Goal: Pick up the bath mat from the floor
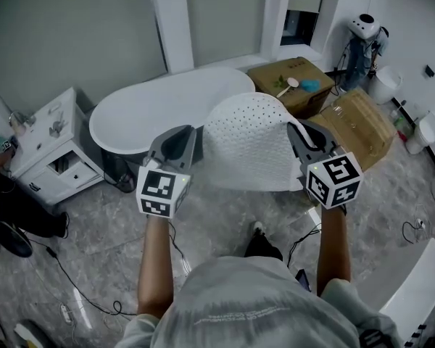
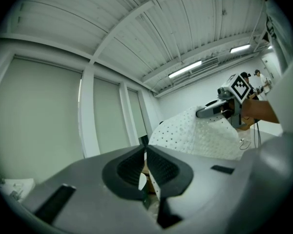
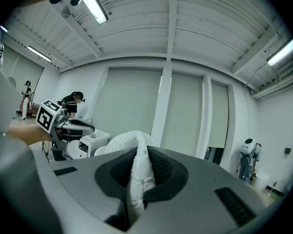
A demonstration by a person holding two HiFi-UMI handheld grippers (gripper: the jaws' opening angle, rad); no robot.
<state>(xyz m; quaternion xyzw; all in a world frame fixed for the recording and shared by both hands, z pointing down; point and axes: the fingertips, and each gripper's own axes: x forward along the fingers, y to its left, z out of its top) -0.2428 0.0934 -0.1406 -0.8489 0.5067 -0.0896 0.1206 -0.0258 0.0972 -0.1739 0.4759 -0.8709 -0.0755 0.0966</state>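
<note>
L gripper (image 1: 191, 138) pinches a thin edge of the bath mat (image 1: 250, 140); R gripper (image 1: 299, 138) is clamped on a bunched fold of the opposite edge. Mat hangs spread between them, well off the floor (image 1: 225, 216), before the tub (image 1: 141, 114). Prob. light, limp, perforated - sags mid-span, so wide-apart edge grips suit it.

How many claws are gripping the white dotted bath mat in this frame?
2. The left claw pinches the left edge of the white perforated bath mat; the right claw clamps its right edge. No other claw is in view.
</note>
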